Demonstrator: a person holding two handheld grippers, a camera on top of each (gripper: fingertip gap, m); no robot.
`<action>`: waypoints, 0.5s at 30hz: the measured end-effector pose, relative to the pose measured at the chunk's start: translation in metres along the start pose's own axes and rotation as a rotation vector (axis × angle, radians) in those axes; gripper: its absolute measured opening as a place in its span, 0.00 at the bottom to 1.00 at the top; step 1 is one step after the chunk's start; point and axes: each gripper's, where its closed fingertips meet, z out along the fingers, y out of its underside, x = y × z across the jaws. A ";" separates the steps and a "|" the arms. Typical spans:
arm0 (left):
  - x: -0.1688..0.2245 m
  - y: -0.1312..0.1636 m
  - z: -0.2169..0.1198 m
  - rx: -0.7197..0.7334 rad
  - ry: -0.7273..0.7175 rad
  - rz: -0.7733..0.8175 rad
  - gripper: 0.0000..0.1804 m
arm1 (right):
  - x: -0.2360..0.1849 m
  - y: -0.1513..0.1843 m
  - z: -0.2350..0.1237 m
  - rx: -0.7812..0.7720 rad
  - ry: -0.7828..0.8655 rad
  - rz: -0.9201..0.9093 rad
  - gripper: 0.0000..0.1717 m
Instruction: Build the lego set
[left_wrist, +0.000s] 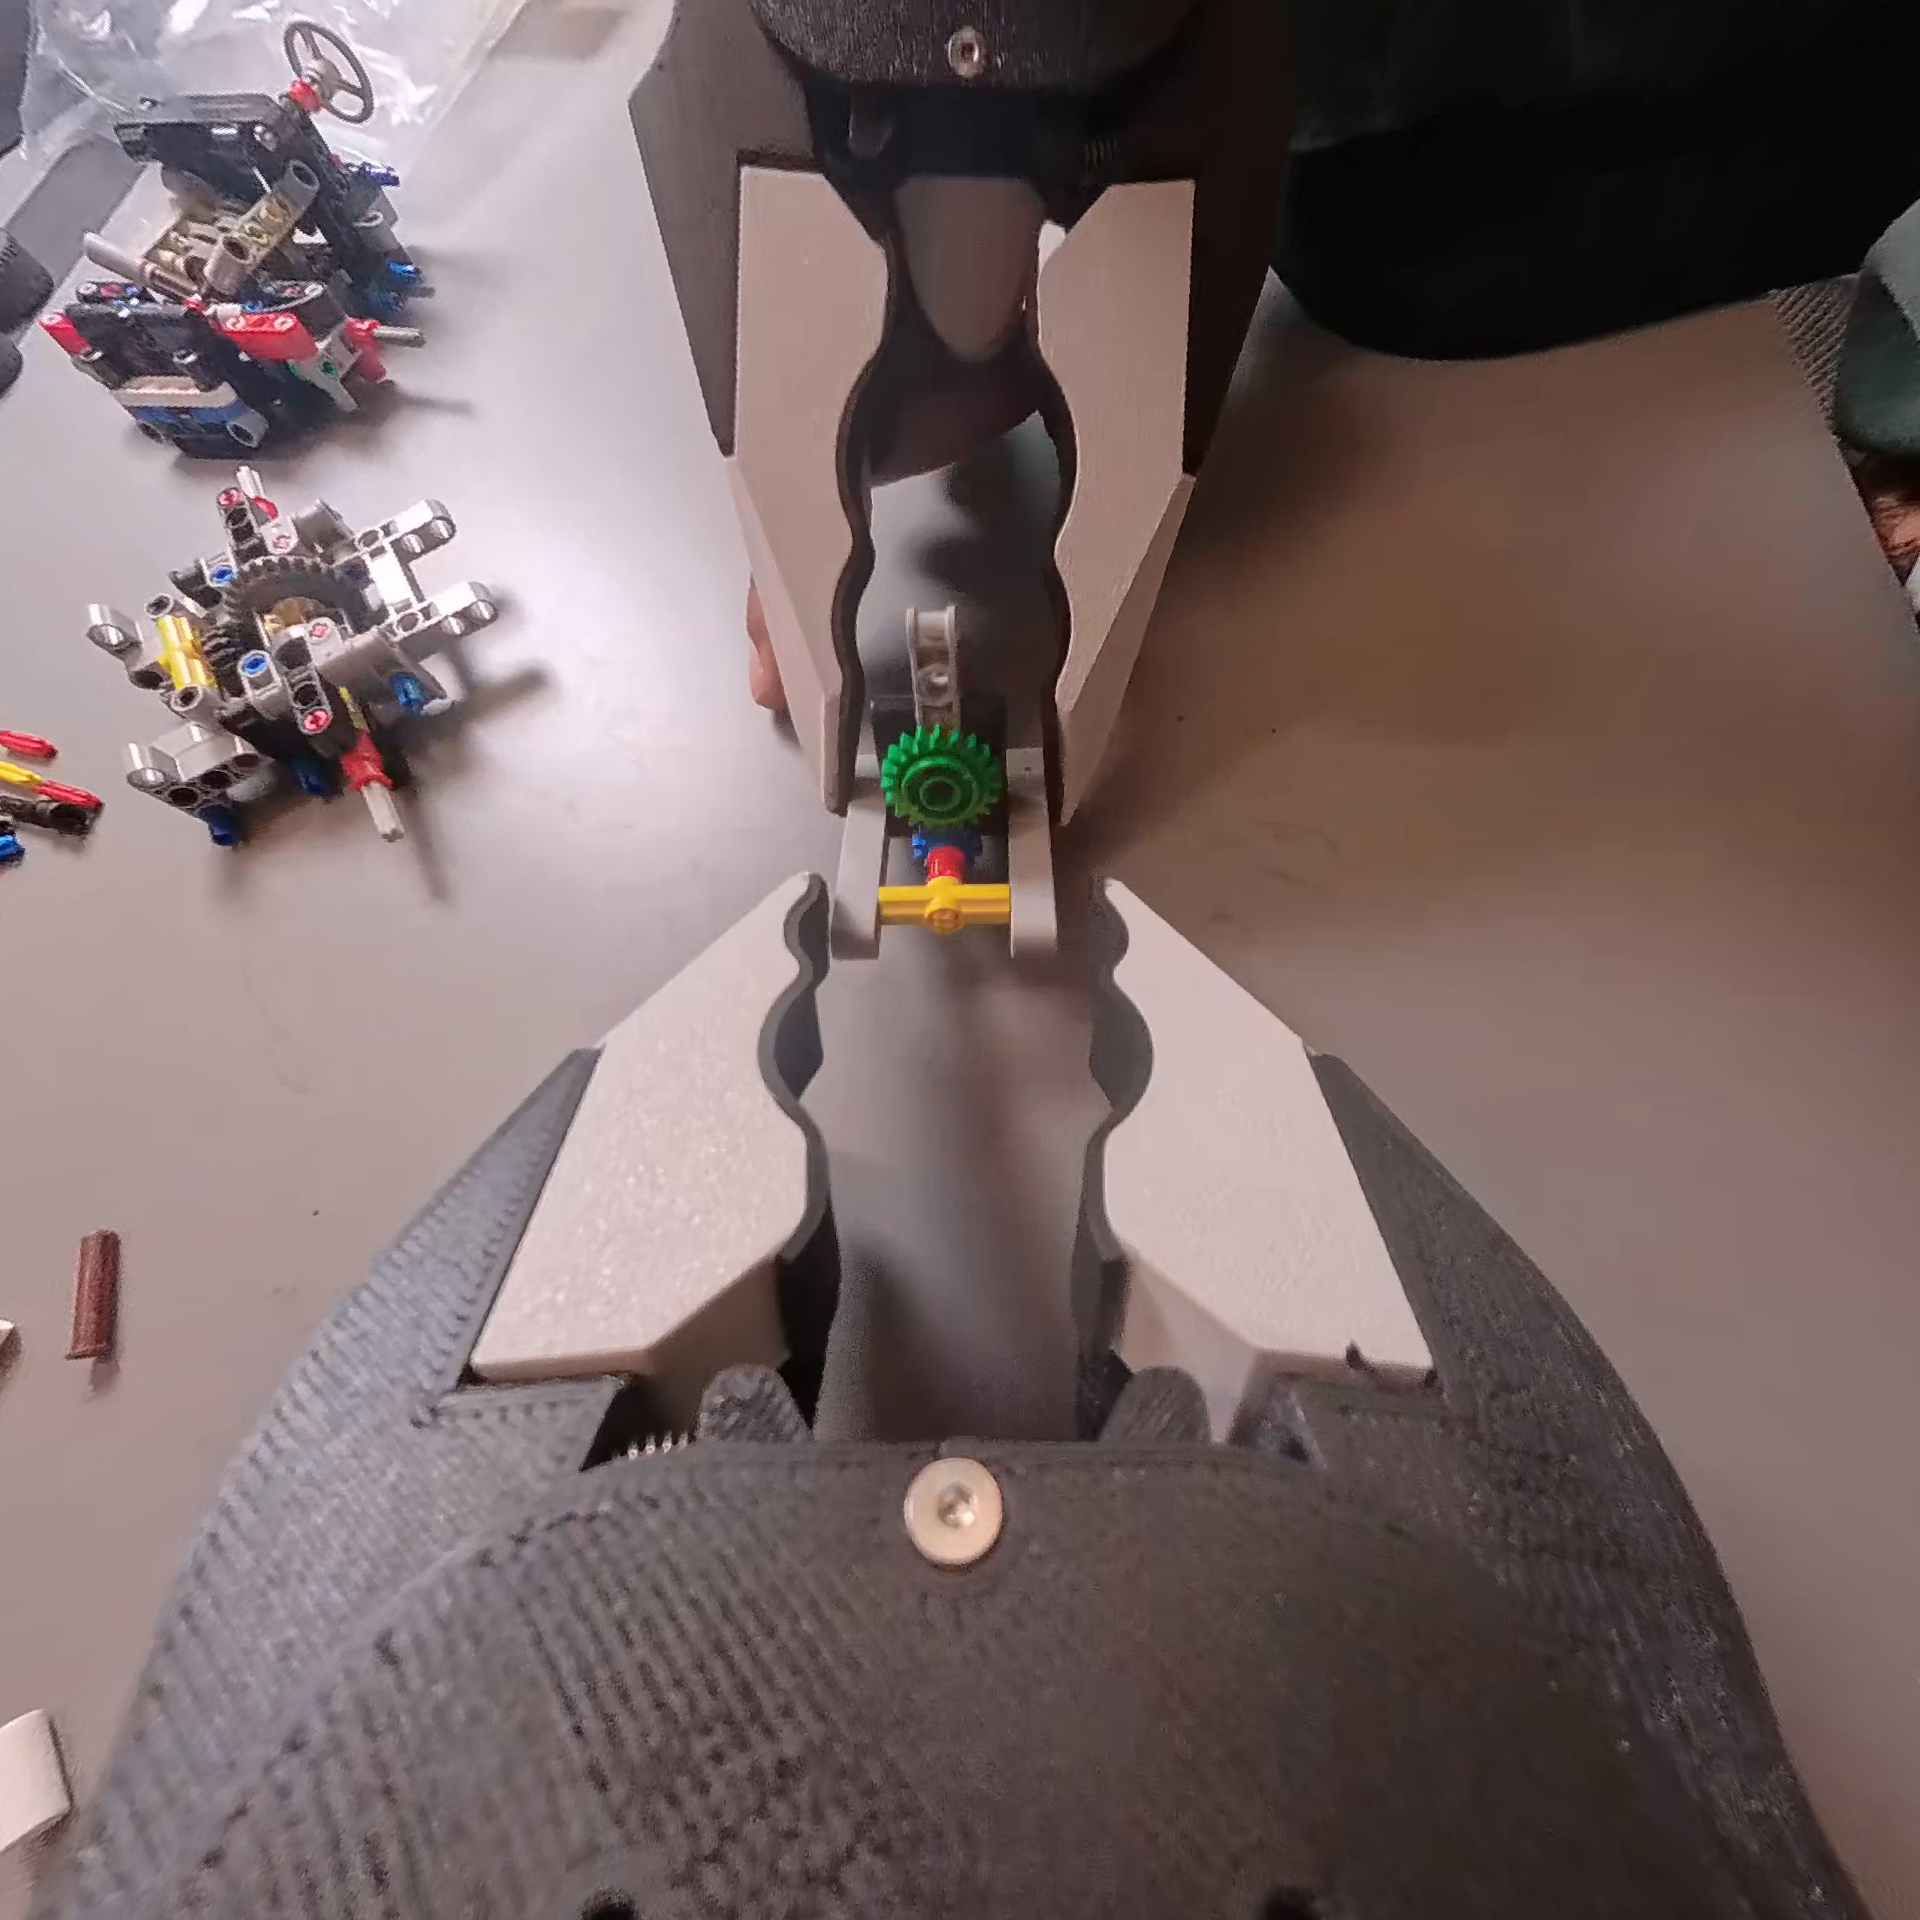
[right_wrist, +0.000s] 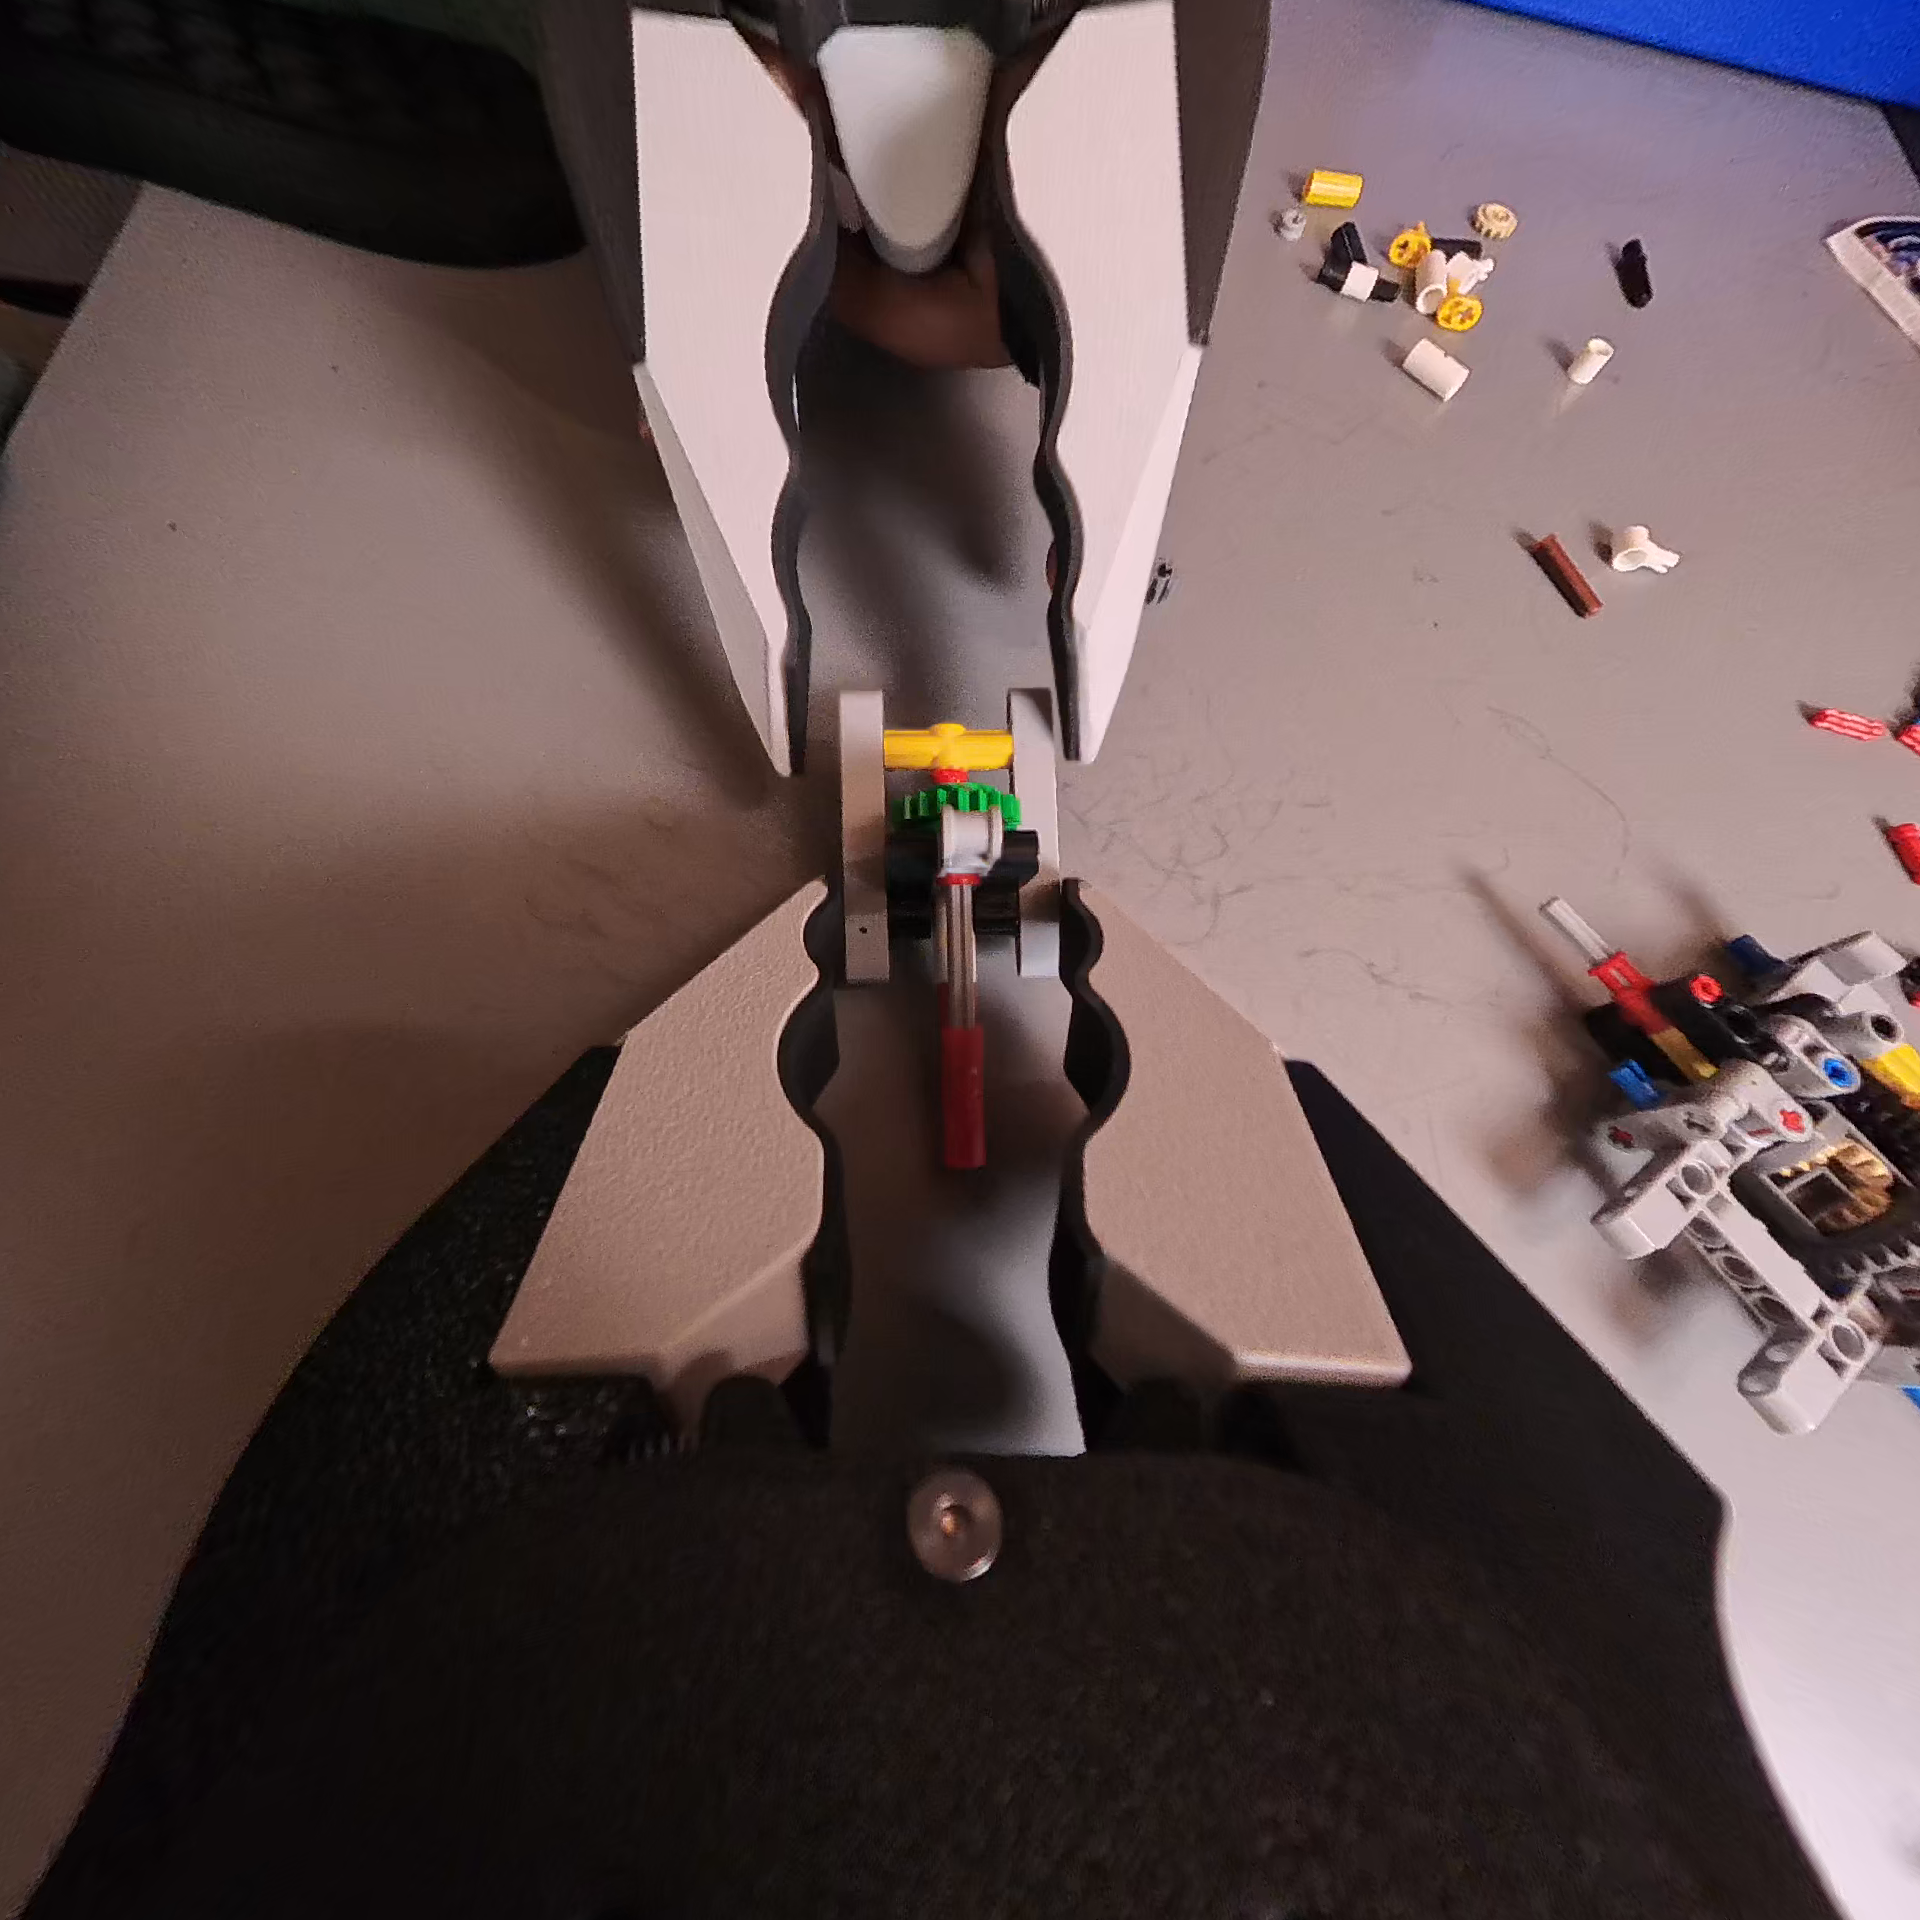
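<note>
A small brick assembly sits between my two grippers, which face each other over the grey table (left_wrist: 1455, 727). It has a grey frame (left_wrist: 1034, 894) with two side beams, a green gear (left_wrist: 940, 784) and a yellow cross connector (left_wrist: 942, 904). In the right wrist view the frame (right_wrist: 862, 883), the gear (right_wrist: 956, 802), the yellow connector (right_wrist: 945, 746) and a red axle (right_wrist: 964, 1091) pointing back at the camera show. My right gripper (right_wrist: 948, 894) is shut on the frame's sides; it also shows in the left wrist view (left_wrist: 951, 805). My left gripper (left_wrist: 961, 894) is open, its tips beside the frame's other end without pressing; it also shows in the right wrist view (right_wrist: 930, 764).
Two larger brick builds (left_wrist: 249, 270) (left_wrist: 291, 665) stand at the left, one also showing in the right wrist view (right_wrist: 1766, 1122). Loose small parts (right_wrist: 1403, 260) and a brown piece (right_wrist: 1567, 574) lie on the table. A dark sleeve (left_wrist: 1558, 208) is behind the right gripper. The grippers are tip to tip, or close to it.
</note>
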 end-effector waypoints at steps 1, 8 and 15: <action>0.000 -0.001 -0.001 0.010 -0.001 -0.002 0.27 | 0.001 0.001 0.001 -0.012 0.004 -0.007 0.23; 0.000 -0.003 0.001 0.026 -0.003 -0.001 0.16 | 0.003 0.005 0.006 -0.108 0.032 -0.059 0.23; -0.001 -0.001 0.006 0.008 -0.021 0.006 0.11 | 0.005 0.000 0.001 -0.091 0.051 -0.067 0.25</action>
